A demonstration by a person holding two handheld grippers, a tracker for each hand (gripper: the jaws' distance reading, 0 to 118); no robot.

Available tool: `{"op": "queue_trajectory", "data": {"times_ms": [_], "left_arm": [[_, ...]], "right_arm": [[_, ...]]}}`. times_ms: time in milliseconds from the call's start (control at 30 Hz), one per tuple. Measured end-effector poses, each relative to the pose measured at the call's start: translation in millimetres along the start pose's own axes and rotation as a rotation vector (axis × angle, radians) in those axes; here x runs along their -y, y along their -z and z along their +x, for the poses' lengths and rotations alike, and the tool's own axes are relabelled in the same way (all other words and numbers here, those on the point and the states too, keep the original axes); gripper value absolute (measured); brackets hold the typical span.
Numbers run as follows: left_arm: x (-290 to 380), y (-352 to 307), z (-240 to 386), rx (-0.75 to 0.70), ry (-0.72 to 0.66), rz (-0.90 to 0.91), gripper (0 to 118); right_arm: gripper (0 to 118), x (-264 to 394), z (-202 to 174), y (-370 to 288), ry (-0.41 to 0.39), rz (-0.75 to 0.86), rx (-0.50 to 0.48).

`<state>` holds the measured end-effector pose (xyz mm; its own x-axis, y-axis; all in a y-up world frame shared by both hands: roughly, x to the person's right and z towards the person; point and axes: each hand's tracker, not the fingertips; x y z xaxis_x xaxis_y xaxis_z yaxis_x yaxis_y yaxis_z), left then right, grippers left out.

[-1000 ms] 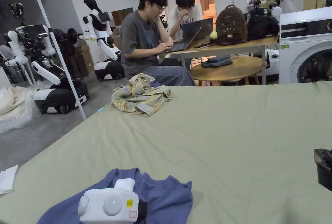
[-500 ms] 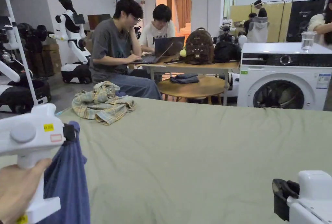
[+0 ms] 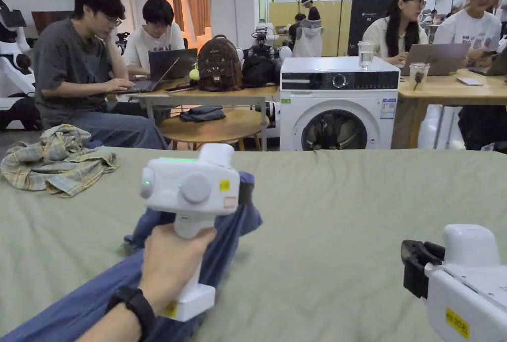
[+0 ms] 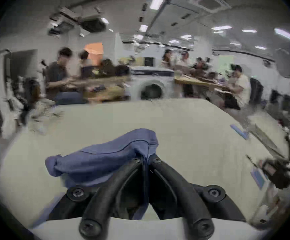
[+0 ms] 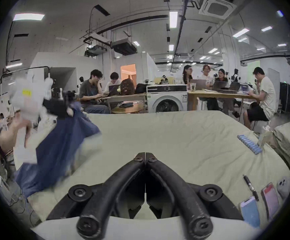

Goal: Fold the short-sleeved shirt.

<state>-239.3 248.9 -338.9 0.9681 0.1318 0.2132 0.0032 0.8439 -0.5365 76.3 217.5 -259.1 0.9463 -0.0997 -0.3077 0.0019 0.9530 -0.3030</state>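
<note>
Nearest the camera, at the lower right of the head view, the right gripper hangs just above the green sheet with nothing in it; its own view shows the two black jaws pressed tip to tip, clenched on nothing. Left of it, a hand with a dark wristband holds the left gripper raised over the bed. In the left gripper view its jaws are closed on a fold of the blue short-sleeved shirt, the cloth pinched between the tips and bunched over to the left. From that grip the shirt hangs down and trails back along the sheet toward the person, its lower part lying at the bottom left of the head view. The right gripper view shows the same cloth draped from the left gripper, blurred.

Farther along the bed, near its left edge, a crumpled plaid shirt lies well apart from the blue one. Beyond the bed stands a white washing machine with a clear cup on top. To its left, two people sit at a wooden table with laptops and a brown backpack; to its right, two more people sit at another table.
</note>
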Motion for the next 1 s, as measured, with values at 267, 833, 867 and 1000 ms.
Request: {"op": "queue_trajectory", "data": {"times_ms": [267,833,867,1000], "left_arm": [[126.6,70.6,175.9,0.295,0.236,-0.314,0],[82.8,-84.8,66.6,0.135,0.202,0.115,51],[77.6,-97.8,53.3,0.157,0.071,0.173,51],[59.7,-152.9,-7.4,-0.12,0.106,0.297,51]], "right_arm": [[0,1.7,45.1,-21.2,0.017,-0.008,0.116],[0,-3.4,-5.9,-23.2,0.001,0.004,0.037],[0,-4.3,-11.4,-21.8,-0.005,0.012,0.033],[0,-11.7,-38.3,-12.0,-0.049,0.045,0.019]]}}
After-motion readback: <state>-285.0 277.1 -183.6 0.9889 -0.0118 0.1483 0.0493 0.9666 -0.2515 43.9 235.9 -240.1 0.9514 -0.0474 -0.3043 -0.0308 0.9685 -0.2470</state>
